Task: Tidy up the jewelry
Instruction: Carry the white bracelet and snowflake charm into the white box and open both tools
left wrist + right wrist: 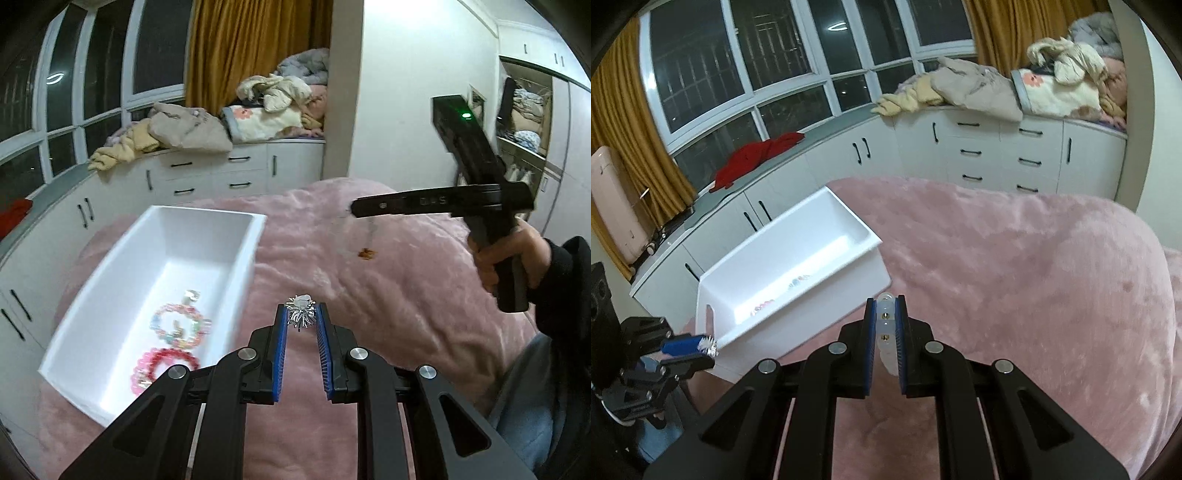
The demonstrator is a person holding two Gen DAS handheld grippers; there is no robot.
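Observation:
My left gripper [301, 312] is shut on a silver spiky brooch [301, 315] with a pale stone, held above the pink blanket just right of the white box [221, 236]. The box holds a pastel bead bracelet [179, 325] and a pink bead bracelet [162, 365]. My right gripper [885, 304] is shut on a translucent white bead bracelet [885, 332], above the blanket to the right of the box [827, 269]. The right gripper also shows in the left wrist view [354, 208], raised, with a thin chain and small amber pendant [366, 253] hanging below it. The left gripper also shows in the right wrist view [711, 345].
The pink fluffy blanket [1034, 277] covers the bed. White cabinets with drawers [990, 147] run along the windows, with piled clothes [192, 129] and a red cloth [757, 155] on top. An open wardrobe [524, 122] stands at far right.

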